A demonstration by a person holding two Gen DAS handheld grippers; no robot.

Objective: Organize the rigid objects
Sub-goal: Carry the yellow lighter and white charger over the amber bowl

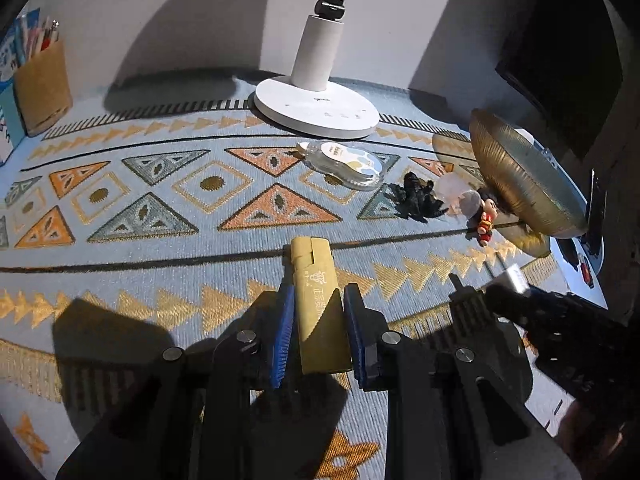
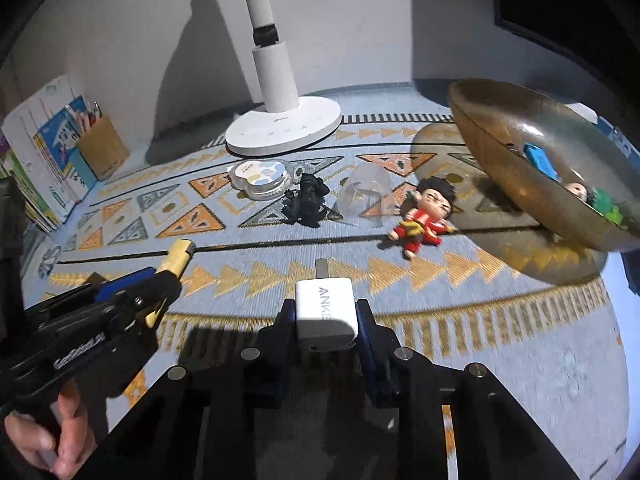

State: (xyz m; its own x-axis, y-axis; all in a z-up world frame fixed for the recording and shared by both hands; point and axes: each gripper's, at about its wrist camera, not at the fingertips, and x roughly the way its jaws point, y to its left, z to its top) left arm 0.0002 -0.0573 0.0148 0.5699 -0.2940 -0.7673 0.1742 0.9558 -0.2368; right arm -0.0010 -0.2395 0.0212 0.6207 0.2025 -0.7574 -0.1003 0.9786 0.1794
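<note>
Now both hands are loaded: the left gripper (image 1: 316, 320) is clamped on a matte tan plastic lighter (image 1: 316, 300), the right gripper (image 2: 326, 320) pinches a glossy white charger block (image 2: 326, 312), both above the woven patterned mat (image 2: 280, 280). Next, I'd guess, each goes into the ribbed golden bowl (image 2: 520, 168) (already holding a few trinkets), which calls for a lift over its rim.

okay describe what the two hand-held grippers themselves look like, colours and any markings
Both are matte black. The left hand-held gripper and the right hand-held gripper each have two fingers faced with ribbed blue pads, plus round silver bolt heads at the joints. White lettering runs along the left one's body, too blurred to read.
</note>
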